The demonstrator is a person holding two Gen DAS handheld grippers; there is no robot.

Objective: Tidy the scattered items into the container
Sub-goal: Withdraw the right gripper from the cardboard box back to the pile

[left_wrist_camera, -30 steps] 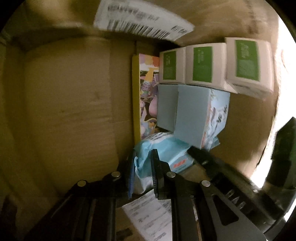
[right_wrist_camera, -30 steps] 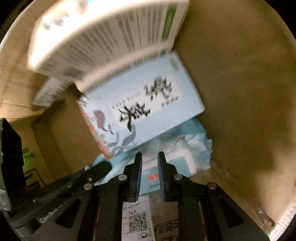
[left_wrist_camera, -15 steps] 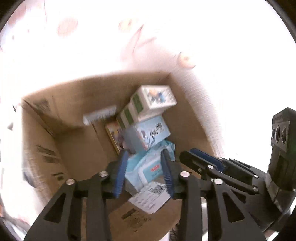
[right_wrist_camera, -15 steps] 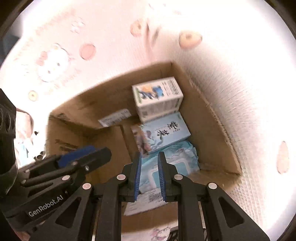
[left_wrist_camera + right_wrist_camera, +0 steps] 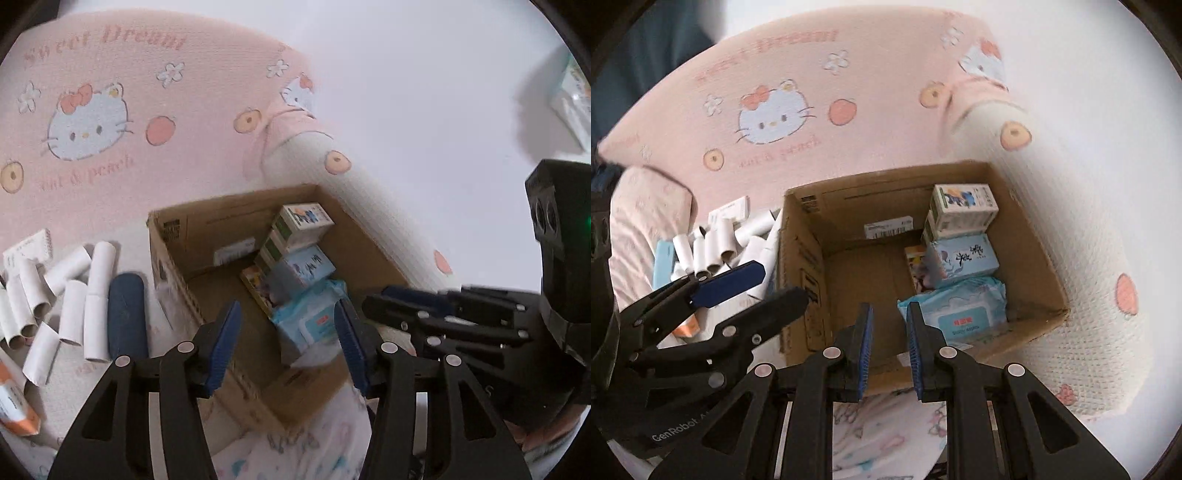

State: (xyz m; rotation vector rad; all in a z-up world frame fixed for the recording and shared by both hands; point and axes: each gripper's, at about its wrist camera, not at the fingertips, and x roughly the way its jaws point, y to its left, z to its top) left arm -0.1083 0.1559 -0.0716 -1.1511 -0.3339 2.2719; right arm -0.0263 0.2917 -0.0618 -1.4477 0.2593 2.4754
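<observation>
A home bedroom: a bed covered in white knitted bedding, a pink cartoon-cat blanket printed with peaches and flowers, and a cardboard box of household packets resting on it.

Lying flat beneath everything: a white textured bed cover printed with peaches. Spreading across its far side: a pink blanket with cat faces and flowers. Resting directly on the cover: an open cardboard box, just beside a heap of white paper tubes. Lying among the tubes: a dark blue case, touching the nearest tube. Sitting at the near left edge: an orange-and-white packet. Resting far right, well apart: a pale carton, blurred.
</observation>
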